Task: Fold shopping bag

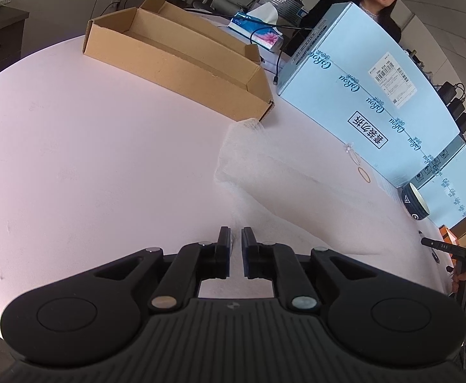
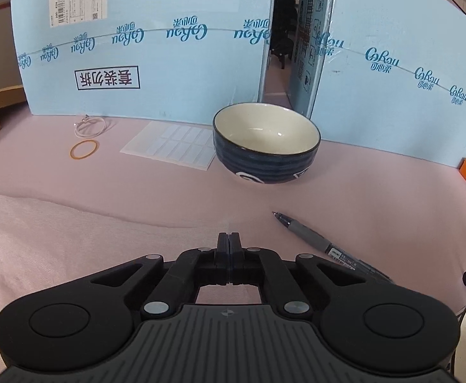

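While the shopping bag (image 1: 284, 191) lies flat and pale on the pink table (image 1: 89, 159), we see the left gripper (image 1: 236, 239) over its near edge, fingers slightly parted with nothing between them. We see the right gripper (image 2: 229, 239) clenched at the bag's right edge; whether it pinches fabric, we cannot tell. Far of it stands a bowl (image 2: 266, 146), a pen (image 2: 322, 242) to the right.

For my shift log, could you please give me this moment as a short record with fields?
surface: pink table cover
bag: pale shopping bag, lying flat
left gripper: narrow gap, over the bag's edge
right gripper: shut, whether on the bag unclear
bowl: upright, empty
pen: right of right gripper
backdrop: blue cartons
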Demonstrator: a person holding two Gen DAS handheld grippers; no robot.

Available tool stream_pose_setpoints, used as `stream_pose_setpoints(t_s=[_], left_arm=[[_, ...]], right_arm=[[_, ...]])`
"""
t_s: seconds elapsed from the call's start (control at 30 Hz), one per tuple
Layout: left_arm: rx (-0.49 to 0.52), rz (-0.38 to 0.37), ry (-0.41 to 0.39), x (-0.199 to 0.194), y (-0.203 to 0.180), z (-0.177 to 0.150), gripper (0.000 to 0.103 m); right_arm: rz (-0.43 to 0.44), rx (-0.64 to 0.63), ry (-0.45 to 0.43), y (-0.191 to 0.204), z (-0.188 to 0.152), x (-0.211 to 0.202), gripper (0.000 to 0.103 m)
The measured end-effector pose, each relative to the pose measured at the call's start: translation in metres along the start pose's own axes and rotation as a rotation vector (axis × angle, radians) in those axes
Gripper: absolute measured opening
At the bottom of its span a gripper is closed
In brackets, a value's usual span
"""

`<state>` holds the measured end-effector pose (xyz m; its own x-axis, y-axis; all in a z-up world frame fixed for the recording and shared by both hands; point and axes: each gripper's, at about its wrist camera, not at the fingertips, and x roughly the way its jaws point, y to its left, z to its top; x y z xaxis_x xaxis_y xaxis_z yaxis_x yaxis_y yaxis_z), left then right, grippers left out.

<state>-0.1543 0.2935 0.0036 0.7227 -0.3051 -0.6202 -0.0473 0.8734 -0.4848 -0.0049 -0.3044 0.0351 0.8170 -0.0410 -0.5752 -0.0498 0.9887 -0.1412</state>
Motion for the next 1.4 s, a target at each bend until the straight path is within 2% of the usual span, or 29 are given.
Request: stream_pose_setpoints(t_s=[0.1,0.4,0.47,0.57,0.63,0.7,0.87,1.17,1.27,1.33,1.4], left_arm=[[0.013,-0.012,0.002,0.002,-0.002,0.003,0.007],[0.025,-0.008,0.043,0.018,-0.004,0.003,0.007],[0.020,-0.002,0.043,0.017,-0.003,0.003,0.007],[0.016,0.004,0.031,0.013,-0.003,0.002,0.009],[0.013,0.006,0.022,0.010,-0.003,0.001,0.015],[0.007,0.016,0.018,0.008,-0.003,-0.001,0.016],[-0.005,0.019,0.014,0.008,-0.004,-0.005,0.017],[0.005,0.010,0.025,0.007,-0.014,-0.014,0.027],[0.006,0.016,0.026,0.006,-0.016,-0.016,0.030],[0.012,0.026,0.032,0.005,-0.018,-0.017,0.031],[0.018,0.030,0.036,0.005,-0.020,-0.016,0.031]], right_arm=[[-0.059,-0.017,-0.040,-0.006,0.014,-0.003,0.001],[-0.110,-0.045,0.031,-0.009,0.009,0.042,0.001],[-0.102,-0.038,0.043,-0.009,0.006,0.041,0.002],[-0.119,-0.050,-0.003,-0.006,0.005,0.024,0.007],[-0.117,-0.073,-0.052,0.000,0.002,0.003,0.019],[-0.117,-0.114,-0.093,0.011,-0.002,-0.020,0.027],[-0.142,-0.230,-0.135,0.045,-0.020,-0.069,0.035],[-0.147,-0.273,-0.100,0.060,-0.044,-0.078,0.036],[-0.154,-0.270,-0.076,0.061,-0.045,-0.076,0.041],[-0.156,-0.266,-0.004,0.059,-0.045,-0.066,0.042],[-0.114,-0.262,0.124,0.055,-0.041,-0.051,0.042]])
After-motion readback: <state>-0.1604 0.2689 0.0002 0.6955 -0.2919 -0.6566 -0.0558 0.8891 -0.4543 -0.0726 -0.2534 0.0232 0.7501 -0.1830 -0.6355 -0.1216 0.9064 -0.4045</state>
